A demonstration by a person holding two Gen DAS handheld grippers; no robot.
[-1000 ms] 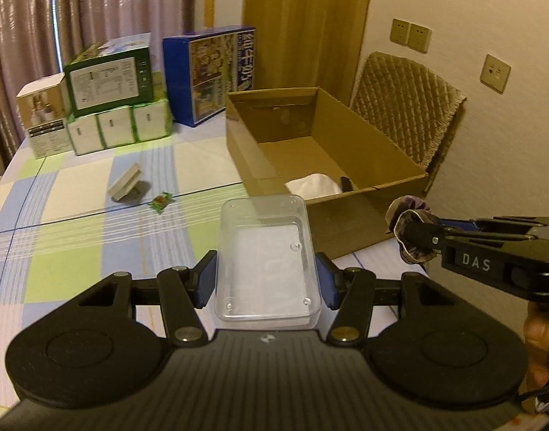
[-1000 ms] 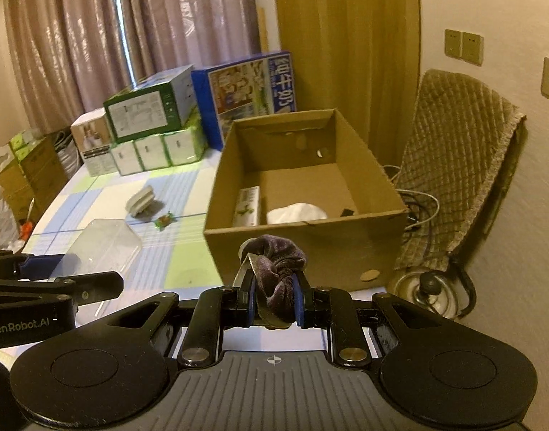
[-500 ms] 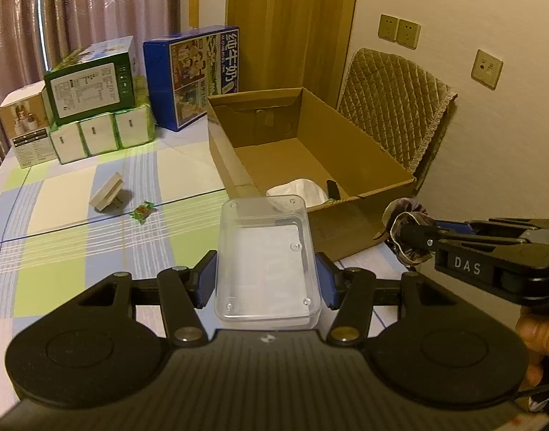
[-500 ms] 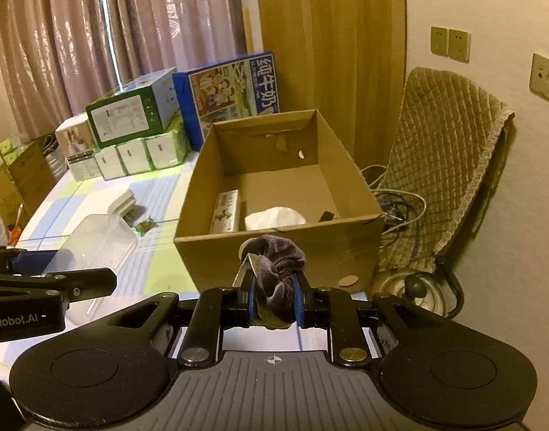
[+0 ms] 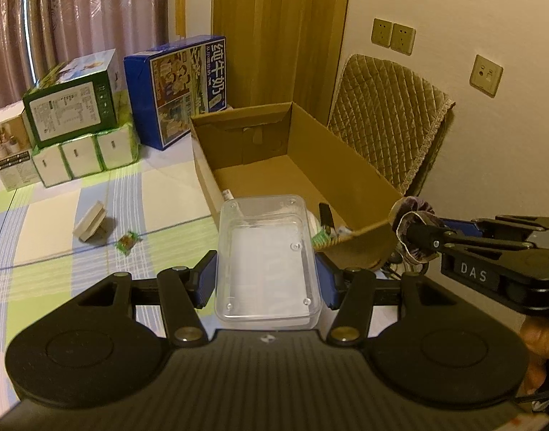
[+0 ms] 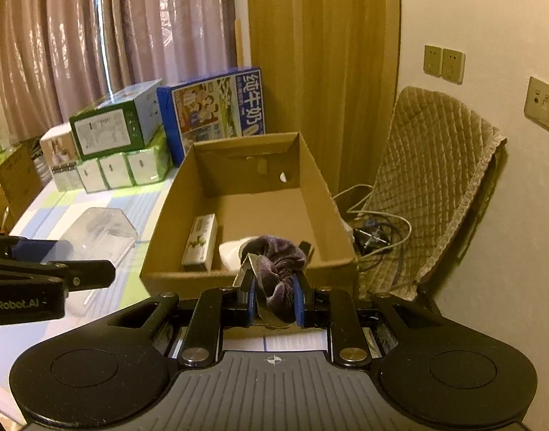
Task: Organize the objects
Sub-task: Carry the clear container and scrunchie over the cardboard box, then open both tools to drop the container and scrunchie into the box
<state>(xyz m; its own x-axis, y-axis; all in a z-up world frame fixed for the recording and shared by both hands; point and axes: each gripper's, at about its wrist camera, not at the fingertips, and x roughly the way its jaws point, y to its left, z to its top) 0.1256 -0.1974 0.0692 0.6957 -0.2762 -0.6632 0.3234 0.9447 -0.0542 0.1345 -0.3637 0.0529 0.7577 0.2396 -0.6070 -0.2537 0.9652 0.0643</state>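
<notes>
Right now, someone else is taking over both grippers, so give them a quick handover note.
Left gripper: shut on the clear plastic container, held near the cardboard box.
Right gripper: shut on the purple scrunchie, at the box's near wall.
In the box: a small carton, a white item, a small dark item.
Left: both held things, plus the wooden block and candy on the table.

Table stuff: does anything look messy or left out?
Yes. A small wooden block and a green candy wrapper lie loose on the checked tablecloth, outside the cardboard box where other things sit.
</notes>
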